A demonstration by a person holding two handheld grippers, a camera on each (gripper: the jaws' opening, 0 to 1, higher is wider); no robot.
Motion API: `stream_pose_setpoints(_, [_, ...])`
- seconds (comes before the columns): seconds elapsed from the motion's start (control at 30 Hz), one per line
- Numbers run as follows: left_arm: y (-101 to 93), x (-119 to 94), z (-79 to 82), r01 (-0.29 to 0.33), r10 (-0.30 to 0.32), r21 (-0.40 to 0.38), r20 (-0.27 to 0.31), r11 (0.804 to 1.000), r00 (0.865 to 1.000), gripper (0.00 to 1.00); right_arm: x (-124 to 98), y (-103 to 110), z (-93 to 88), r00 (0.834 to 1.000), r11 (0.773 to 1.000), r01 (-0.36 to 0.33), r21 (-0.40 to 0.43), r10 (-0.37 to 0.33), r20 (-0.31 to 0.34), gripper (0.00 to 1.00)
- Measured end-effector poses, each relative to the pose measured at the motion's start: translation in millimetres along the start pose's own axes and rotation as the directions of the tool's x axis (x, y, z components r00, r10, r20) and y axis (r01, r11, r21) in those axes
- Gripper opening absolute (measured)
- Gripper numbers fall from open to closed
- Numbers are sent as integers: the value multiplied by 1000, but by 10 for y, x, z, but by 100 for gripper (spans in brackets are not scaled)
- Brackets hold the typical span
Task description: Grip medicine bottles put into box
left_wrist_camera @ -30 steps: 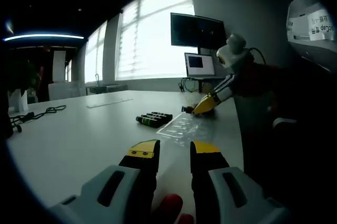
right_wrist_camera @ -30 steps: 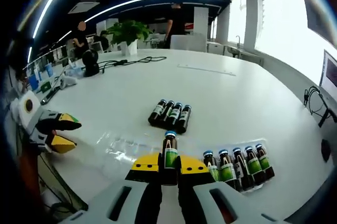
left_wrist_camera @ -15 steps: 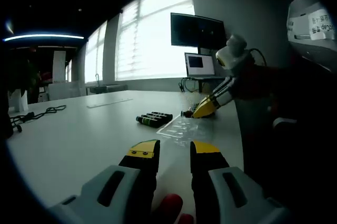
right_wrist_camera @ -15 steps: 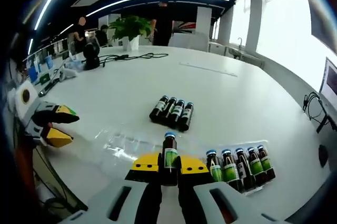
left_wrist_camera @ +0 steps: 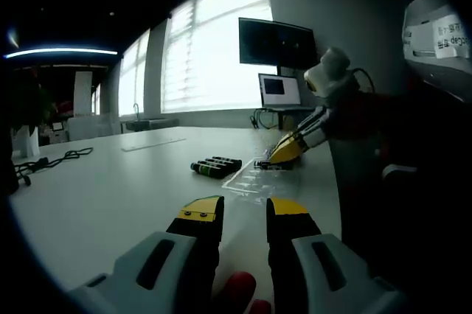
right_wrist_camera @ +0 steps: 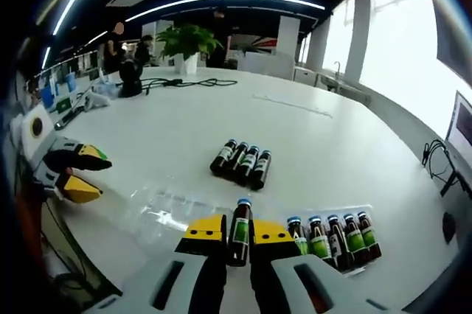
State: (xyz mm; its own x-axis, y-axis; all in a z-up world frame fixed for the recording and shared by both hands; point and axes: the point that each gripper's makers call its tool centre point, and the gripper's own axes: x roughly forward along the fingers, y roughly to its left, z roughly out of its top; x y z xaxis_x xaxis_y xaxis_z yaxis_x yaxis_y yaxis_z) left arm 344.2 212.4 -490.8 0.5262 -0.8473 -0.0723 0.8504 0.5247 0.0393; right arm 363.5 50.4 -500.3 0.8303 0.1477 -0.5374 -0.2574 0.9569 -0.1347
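In the right gripper view, the right gripper pinches a medicine bottle between its yellow-tipped jaws; the bottle stands nearly upright, dark glass with a green label and a blue cap. Just right of the jaws lies a clear plastic tray holding a row of five bottles of the same kind, side by side, caps toward the far side. Left of the held bottle, an empty stretch of clear tray glints on the white table. Farther out, four loose bottles lie on their sides, touching one another. At the left edge the left gripper shows with its yellow-tipped jaws spread apart and nothing between them. Far across the table are a potted plant and a black cable.

In the left gripper view, the left gripper rises from the bottom with a gap between its jaws, holding nothing, above bare table. Ahead and to the right, the right gripper points down at the clear tray, the bottle in its tip too small to make out. The loose bottles lie just left of it. Beyond stand a laptop and a dark monitor by the window.
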Motion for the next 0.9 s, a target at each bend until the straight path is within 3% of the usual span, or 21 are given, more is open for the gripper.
stream_pose_setpoints(0.13, [2,1,-1,-2,2,1,-1,1000,1000,17,4,-78,7,1000,1000,2,-8,-2,-5,2])
stream_pose_setpoints(0.43, [11,2,-3,-4,4,0,-3,1000,1000,17,5,-25,-57,995,996,-82,-20,81,-51,1])
stream_pose_setpoints(0.57, [14,4,-3,-3,3,-1,-4,1000,1000,17,1,6,-99,991,992,-111,-65,106,-85,2])
stream_pose_setpoints(0.9, [24,5,-9,-7,7,-1,-7,1000,1000,17,-26,6,-101,989,991,-123,-48,118,-87,1])
